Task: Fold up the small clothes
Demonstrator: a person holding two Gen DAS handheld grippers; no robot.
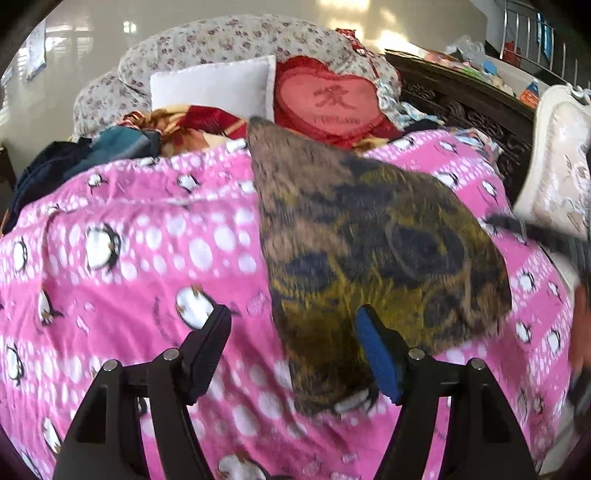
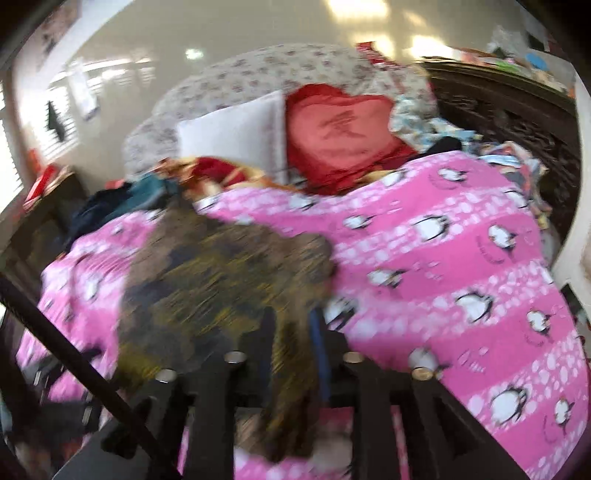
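One garment [image 1: 369, 236], two claws.

A bed [image 1: 110, 258] under a pink penguin-print cover fills the frame. At its head a white pillow [image 1: 214, 88] and a red heart cushion [image 1: 332, 99] lean on floral bedding [image 1: 229, 40]. Dark carved furniture [image 1: 476, 110] stands upper right; glossy pale wall [image 2: 221, 26] reflects lights behind.

A home bedroom: a bed spread with a pink penguin-print quilt [image 1: 140, 258], a white square pillow [image 1: 214, 86], a red heart-shaped cushion [image 1: 332, 99], a floral bolster [image 1: 229, 40] and a dark carved wooden headboard [image 1: 476, 110].
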